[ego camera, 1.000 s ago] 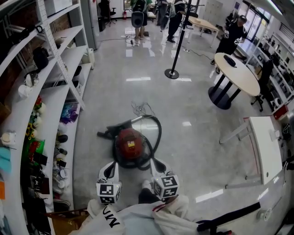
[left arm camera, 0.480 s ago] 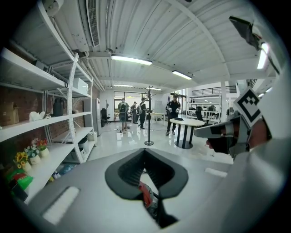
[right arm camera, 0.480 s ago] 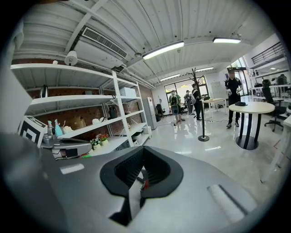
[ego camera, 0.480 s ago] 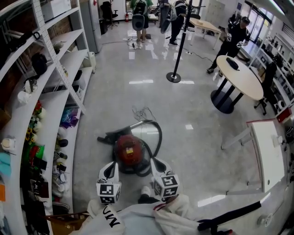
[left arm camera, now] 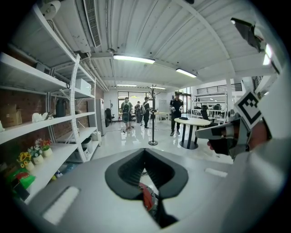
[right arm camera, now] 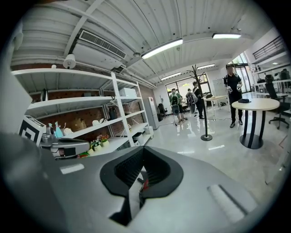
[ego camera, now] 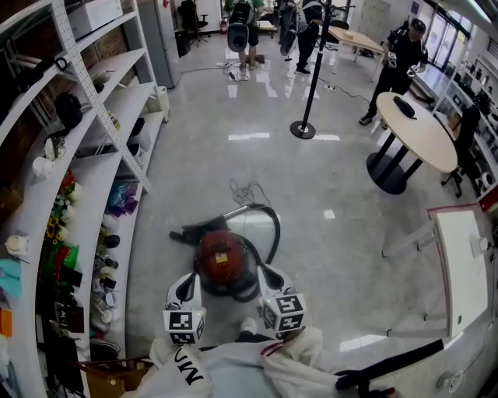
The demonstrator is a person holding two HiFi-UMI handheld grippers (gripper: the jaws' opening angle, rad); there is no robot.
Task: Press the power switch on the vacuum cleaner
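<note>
Down by the person's knees, the left gripper point(ego camera: 187, 281) and right gripper point(ego camera: 267, 276) hover low over the floor point(ego camera: 334, 194). Each has its fingers closed tip to tip, with nothing caught between them. Just ahead, between and slightly beyond the two, sits the red vacuum cleaner point(ego camera: 222, 253). Its black hose point(ego camera: 272, 225) loops round the right side, and a thin loose cord point(ego camera: 245, 189) lies tangled on the floor behind it. The switch itself is too small to pick out on the domed top, so the main risk is probably landing on the wrong button or on bare shell. A narrow closed tip pushed off-centre could skid down the curve. The canister might also roll away across this glossy floor under a slanted push. Further off, the shelving point(ego camera: 101, 163) on the left and the coat stand point(ego camera: 310, 85) are well clear, as are the people point(ego camera: 241, 23) at the far end.
</note>
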